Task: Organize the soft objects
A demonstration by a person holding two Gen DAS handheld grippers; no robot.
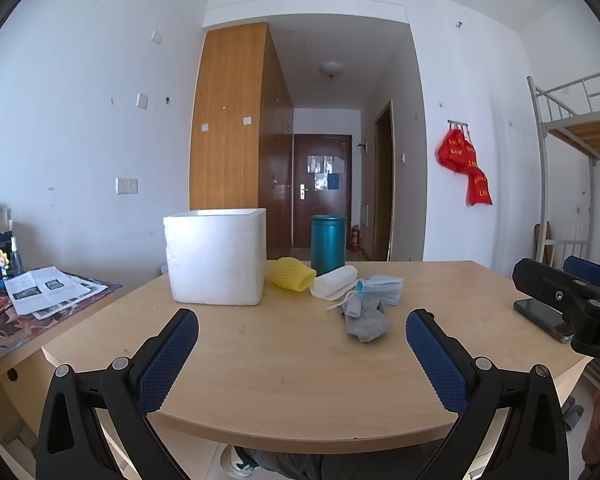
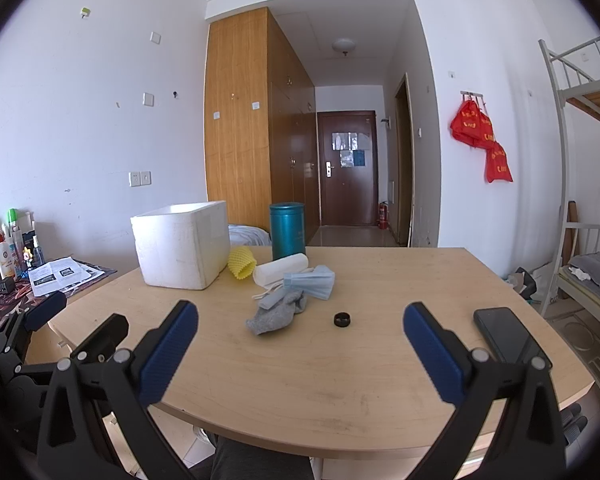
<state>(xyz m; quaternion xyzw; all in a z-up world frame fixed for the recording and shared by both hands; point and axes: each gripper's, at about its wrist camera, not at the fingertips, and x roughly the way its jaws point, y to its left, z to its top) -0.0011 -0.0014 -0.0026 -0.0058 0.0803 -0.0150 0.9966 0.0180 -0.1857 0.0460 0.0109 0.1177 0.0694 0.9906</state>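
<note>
On the wooden table (image 1: 284, 368) (image 2: 380, 280) lie several soft things in a cluster: a yellow foam net (image 1: 291, 274) (image 2: 241, 267), a white roll (image 1: 334, 281) (image 2: 280, 269), a blue face mask (image 1: 382, 288) (image 2: 310, 282) and a grey sock (image 1: 365, 322) (image 2: 276, 314). A white foam box (image 1: 216, 256) (image 2: 182, 244) stands open-topped to their left. My left gripper (image 1: 302, 334) is open over the near table edge, well short of the cluster. My right gripper (image 2: 300, 328) is open too, with nothing between its fingers; it also shows at the right edge of the left wrist view (image 1: 572, 300).
A teal canister (image 1: 328, 244) (image 2: 287, 230) stands behind the cluster. A small black cap (image 2: 342, 319) and a black phone (image 2: 508, 338) (image 1: 542, 316) lie on the table's right part. A side desk with papers (image 1: 48, 290) and bottles (image 2: 8, 252) is at left. A bunk bed (image 2: 580, 200) stands right.
</note>
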